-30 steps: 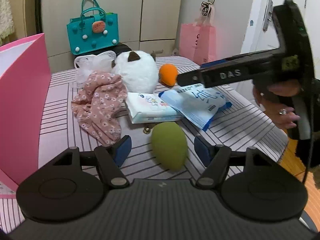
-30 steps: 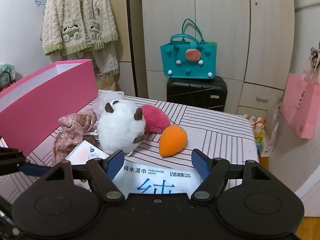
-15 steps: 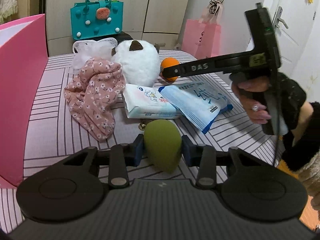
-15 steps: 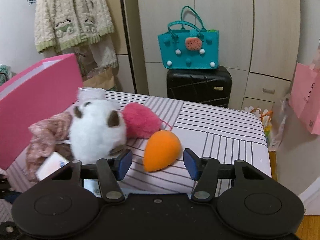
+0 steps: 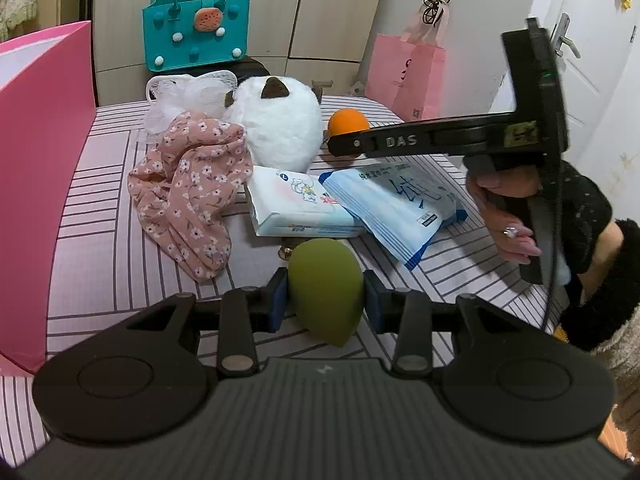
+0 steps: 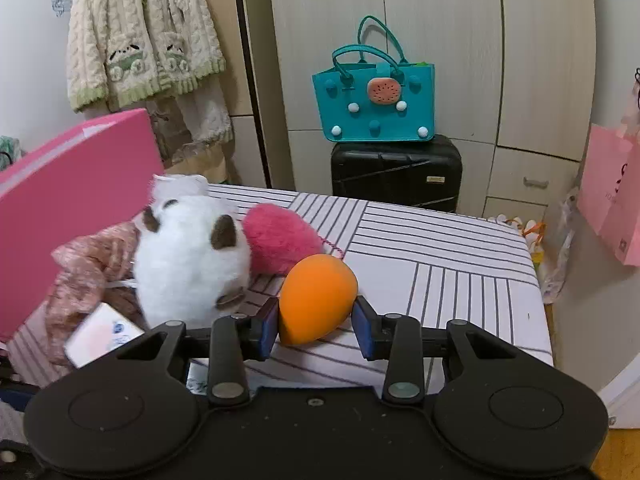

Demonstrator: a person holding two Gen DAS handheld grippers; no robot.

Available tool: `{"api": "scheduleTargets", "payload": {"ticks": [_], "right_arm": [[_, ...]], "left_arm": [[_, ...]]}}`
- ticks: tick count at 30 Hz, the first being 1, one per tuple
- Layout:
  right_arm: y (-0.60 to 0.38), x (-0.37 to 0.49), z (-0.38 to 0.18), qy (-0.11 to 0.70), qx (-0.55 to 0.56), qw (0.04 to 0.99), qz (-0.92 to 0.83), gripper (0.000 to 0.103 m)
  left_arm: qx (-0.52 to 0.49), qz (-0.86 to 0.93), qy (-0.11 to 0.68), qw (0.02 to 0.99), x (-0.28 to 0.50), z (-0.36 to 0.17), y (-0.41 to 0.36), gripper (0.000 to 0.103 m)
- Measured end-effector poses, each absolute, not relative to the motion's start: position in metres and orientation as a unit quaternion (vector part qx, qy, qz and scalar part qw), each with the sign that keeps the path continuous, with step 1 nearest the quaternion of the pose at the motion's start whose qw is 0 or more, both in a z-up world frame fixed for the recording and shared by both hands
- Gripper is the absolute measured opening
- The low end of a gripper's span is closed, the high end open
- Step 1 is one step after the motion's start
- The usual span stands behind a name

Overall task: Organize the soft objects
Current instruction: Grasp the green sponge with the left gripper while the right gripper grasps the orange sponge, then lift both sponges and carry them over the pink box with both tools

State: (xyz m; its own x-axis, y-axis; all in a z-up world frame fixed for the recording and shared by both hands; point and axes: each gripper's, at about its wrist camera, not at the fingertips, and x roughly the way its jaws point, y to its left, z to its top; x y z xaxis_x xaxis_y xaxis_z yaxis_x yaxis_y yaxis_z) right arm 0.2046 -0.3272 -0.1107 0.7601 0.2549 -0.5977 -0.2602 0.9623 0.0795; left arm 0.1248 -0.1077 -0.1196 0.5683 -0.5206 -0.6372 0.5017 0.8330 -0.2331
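Green sponge [image 5: 325, 285] between hand-held gripper [image 5: 325, 300] pads

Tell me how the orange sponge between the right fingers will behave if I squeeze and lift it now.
The orange sponge looks like soft foam, so it will probably compress and feel very light. Its rounded egg shape could let it squirt or roll out of the right gripper, whose pads appear to meet it only near its narrow end.

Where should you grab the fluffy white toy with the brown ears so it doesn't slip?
Probably around the middle of the fluffy white toy, its widest, squishiest part, with wide-open jaws coming from the front. Its ears are too small to hold. The pink fuzzy thing and the flowery cloth press against its sides, so slide in carefully.
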Motion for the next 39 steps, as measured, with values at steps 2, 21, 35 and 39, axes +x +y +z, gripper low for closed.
{"api": "scheduleTargets", "payload": {"ticks": [2,21,35,39], "right_arm": [[-0.327,0.199,-0.106,0.316,0.0,0.938,0.141,0.043],[-0.297,0.136,-0.073,0.309,0.021,0.929,0.204,0.044],[-0.281,0.094,-0.072,0.356,0.014,0.91,0.213,0.044],[-0.28,0.085,-0.068,0.37,0.015,0.904,0.216,0.044]], "left_arm": [[-0.013,-0.289,0.365,0.885,0.125,-0.12,-0.108,0.038],[-0.001,-0.284,0.406,0.869,0.12,-0.106,-0.101,0.037],[0.046,-0.299,0.437,0.847,0.106,-0.087,-0.085,0.037],[0.053,-0.3,0.442,0.844,0.101,-0.078,-0.071,0.037]]}}
